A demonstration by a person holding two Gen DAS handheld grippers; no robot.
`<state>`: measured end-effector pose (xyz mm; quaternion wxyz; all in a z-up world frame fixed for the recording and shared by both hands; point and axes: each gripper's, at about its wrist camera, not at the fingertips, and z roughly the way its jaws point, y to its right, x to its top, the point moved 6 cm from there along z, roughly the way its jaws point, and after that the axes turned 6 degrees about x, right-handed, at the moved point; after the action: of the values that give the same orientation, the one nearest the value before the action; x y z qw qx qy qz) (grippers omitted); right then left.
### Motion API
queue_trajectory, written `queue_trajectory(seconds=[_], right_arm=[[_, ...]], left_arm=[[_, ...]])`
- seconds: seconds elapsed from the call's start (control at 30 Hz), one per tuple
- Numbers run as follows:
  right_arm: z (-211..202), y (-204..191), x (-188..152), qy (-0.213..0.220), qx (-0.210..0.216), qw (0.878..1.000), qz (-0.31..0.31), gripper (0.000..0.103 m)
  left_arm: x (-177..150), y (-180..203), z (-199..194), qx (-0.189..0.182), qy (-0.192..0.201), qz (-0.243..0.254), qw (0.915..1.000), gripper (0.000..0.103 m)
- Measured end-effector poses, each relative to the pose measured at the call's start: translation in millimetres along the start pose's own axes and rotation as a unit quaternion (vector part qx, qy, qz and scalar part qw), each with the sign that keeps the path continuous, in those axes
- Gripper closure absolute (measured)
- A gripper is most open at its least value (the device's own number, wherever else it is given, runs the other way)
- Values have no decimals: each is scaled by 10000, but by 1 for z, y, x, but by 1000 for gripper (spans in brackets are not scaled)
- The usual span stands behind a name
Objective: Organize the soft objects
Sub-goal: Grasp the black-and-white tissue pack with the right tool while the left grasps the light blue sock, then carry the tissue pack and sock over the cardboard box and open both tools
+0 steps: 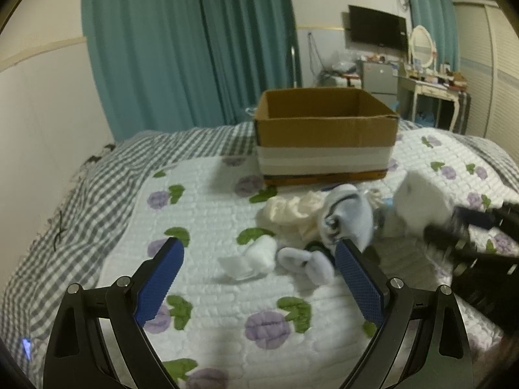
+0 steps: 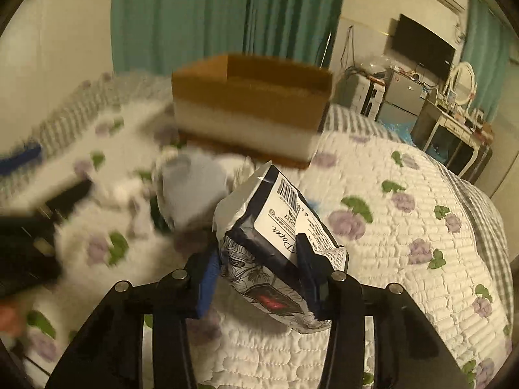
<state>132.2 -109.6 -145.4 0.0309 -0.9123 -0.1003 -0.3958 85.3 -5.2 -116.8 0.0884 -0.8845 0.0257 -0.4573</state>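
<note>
Right hand-held gripper [image 2: 256, 259] around crumpled tissue pack [image 2: 275, 243]

Teal curtains [image 1: 191, 42] hang behind a quilted bed [image 1: 207, 207]; a wall-mounted television [image 1: 378, 27] and white vanity table [image 1: 431, 87] line the far wall.

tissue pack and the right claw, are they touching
Touching. The right wrist view shows the right claw with both blue fingers pressed against the sides of the tissue pack, holding it above the quilt.
</note>
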Motion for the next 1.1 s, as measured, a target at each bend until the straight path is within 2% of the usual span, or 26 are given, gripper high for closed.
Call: queue_trajectory(seconds=[0.17,0.3,0.4,0.47,0.5,0.53,0.63,0.73,0.9,1.1], right_arm=[[-33,17,31,582,-40,9981,216,60],[-33,31,34,613,-76,9971,442,60],[-26,33,32,525,-77,9973,503,60],[-23,36,29,495,-63,9975,509,60],[-22,38,28,491,-58,9975,513,60],[-20,38,28,472,-53,9976,513,60],[-17,41,26,447,-64,9975,543,60],[-18,42,24,452,-32,9972,595,60],[-33,41,29,590,42,9964,605,60],[-63,37,61,913,161,9949,389,60]], left_arm=[[5,24,5,-325,-10,99,9994,8],[11,53,16,-726,55,310,9969,8],[11,69,39,-801,-108,480,9956,9],[12,74,54,-841,-211,485,9951,25],[11,77,59,-881,-279,474,9946,39],[10,79,64,-949,-367,471,9937,47],[6,87,70,-1221,-517,521,9898,57],[6,86,61,-1284,-404,573,9892,61],[14,74,38,-1374,-305,452,9890,61],[59,50,1,-1470,139,290,9886,62]])
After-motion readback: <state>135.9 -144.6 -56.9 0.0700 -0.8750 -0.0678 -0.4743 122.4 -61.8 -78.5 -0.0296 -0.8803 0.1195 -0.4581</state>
